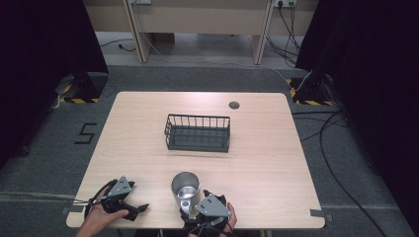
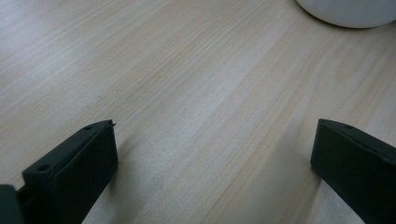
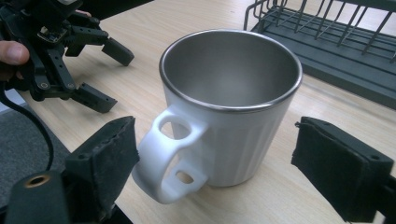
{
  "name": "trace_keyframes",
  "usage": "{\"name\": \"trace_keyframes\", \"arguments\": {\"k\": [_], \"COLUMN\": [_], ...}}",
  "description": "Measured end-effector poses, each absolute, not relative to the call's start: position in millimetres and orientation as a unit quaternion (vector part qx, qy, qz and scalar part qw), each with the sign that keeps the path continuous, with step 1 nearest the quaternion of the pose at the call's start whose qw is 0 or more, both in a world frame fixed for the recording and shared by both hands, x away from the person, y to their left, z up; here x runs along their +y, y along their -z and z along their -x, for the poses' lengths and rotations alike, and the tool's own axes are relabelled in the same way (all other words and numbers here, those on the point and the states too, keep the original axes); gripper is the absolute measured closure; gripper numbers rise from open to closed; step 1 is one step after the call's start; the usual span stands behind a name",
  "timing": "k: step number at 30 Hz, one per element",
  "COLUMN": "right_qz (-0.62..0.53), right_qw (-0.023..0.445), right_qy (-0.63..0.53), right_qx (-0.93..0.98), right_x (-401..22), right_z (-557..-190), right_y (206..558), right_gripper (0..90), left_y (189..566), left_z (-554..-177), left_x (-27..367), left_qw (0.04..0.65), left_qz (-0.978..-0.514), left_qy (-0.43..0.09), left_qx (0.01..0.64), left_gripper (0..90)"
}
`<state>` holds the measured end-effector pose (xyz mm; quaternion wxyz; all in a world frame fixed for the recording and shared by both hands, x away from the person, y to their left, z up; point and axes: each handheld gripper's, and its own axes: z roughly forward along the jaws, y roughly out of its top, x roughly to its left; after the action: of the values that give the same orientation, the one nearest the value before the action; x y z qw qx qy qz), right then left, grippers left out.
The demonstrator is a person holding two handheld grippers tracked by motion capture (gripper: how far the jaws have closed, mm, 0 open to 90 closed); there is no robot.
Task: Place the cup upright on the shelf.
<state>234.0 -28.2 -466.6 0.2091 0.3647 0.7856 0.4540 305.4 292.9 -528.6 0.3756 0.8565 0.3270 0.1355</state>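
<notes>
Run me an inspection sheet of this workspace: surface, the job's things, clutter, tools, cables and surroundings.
Surface: light wooden table, a round dark grommet near its far edge.
Job's things: white mug with steel lining, upright, empty, near the front edge; dark wire basket at mid-table, empty.
Clutter: nothing seen.
Tools: left tool open over bare wood, left of the mug; right tool open, jaws either side of the mug, not touching it, handle toward it.
Cables: a black cable trails from the left tool; more cables lie on the floor to the right.
Surroundings: grey carpet, a "5" marked left of the table, dark curtains both sides.
</notes>
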Motion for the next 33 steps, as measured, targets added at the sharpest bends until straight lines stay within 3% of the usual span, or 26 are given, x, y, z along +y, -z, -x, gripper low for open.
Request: {"name": "trace_keyframes", "arguments": {"k": [4, 17, 21, 33], "right_qz": [-0.365, -0.359, -0.351, -0.349], "right_qw": [0.229, 0.219, 0.215, 0.224], "right_qy": [-0.442, -0.449, -0.454, -0.453], "right_qx": [0.787, 0.789, 0.790, 0.789], "right_x": [-23, -48, -56, -82], "right_z": [-233, -250, -256, -272], "right_y": [470, 475, 475, 474], "right_gripper": [9.6, 8.6, 15.7, 16.4], "left_y": [529, 529, 529, 529], "left_z": [-305, -305, -305, -305], "left_x": [293, 293, 293, 293], "left_qw": [0.376, 0.376, 0.376, 0.375], "left_qz": [-0.856, -0.856, -0.856, -0.857], "left_qy": [-0.136, -0.136, -0.136, -0.136], "left_qx": [0.327, 0.327, 0.327, 0.326], "left_gripper": [0.0, 0.0, 0.0, 0.0]}}
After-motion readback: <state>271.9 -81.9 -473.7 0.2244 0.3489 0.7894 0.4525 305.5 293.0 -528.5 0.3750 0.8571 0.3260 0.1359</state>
